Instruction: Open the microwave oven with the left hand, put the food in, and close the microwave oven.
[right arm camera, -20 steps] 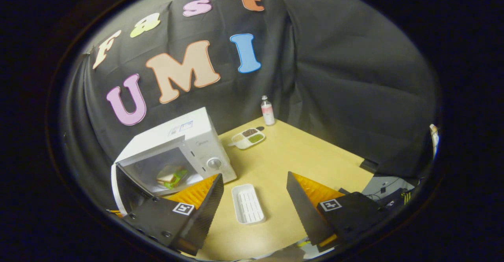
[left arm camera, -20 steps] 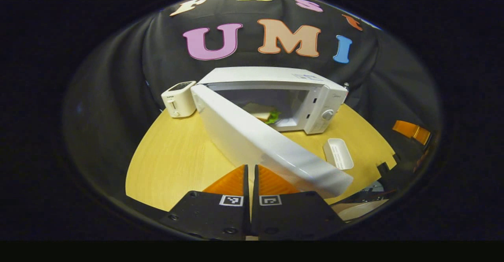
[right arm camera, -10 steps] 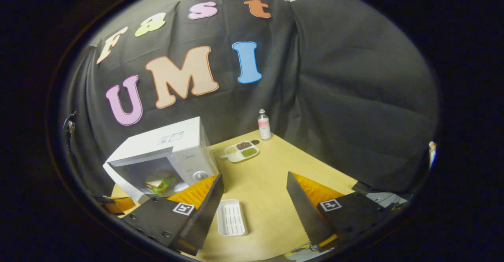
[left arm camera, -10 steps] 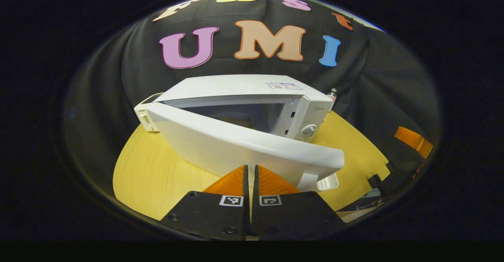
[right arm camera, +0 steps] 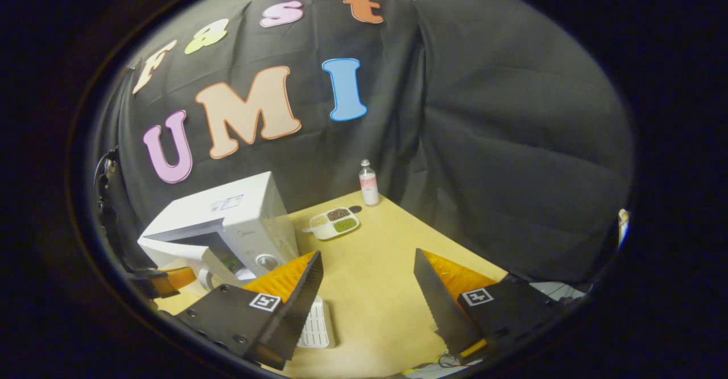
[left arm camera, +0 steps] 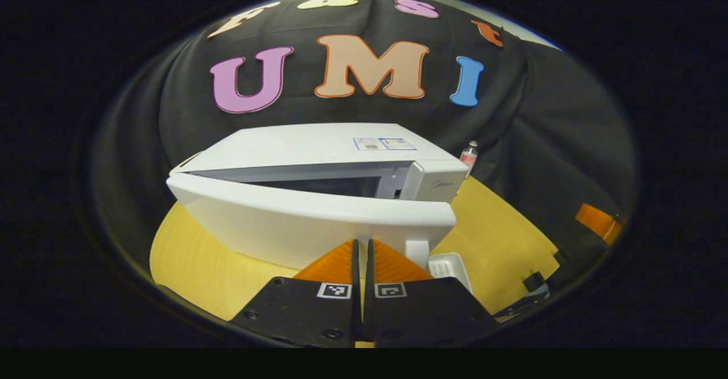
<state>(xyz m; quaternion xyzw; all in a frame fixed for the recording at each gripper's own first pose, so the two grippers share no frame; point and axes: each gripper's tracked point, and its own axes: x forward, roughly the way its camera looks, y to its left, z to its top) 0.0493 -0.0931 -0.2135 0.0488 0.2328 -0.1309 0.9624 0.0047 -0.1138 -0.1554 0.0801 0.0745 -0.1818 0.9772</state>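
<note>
Although the microwave oven has its door swung most of the way in, a dark wedge of opening shows between the door's top edge and the oven body, wider toward the latch side by the control panel. In the left gripper view, the left gripper sits low and centred with its jaws together, nothing between them; their tips meet the lower face of the door or come just short of it, and I cannot tell which. The door spans the view directly ahead of the jaws and slightly above them. A white slotted tray lies on the bench just to the right of the jaws, partly hidden behind the gripper's body.

In the right gripper view, the right gripper hangs over the yellow bench with its jaws wide apart and empty. The microwave oven stands to the left of these jaws, well clear of them, its door ajar, and a glimpse of green food shows through the gap inside the cavity. The left gripper appears at the door's outer face at the far left. The white tray lies on the bench beneath the left finger of the right gripper. Farther back, near the cloth wall, a divided dish of grains and a small bottle stand on the bench.
</note>
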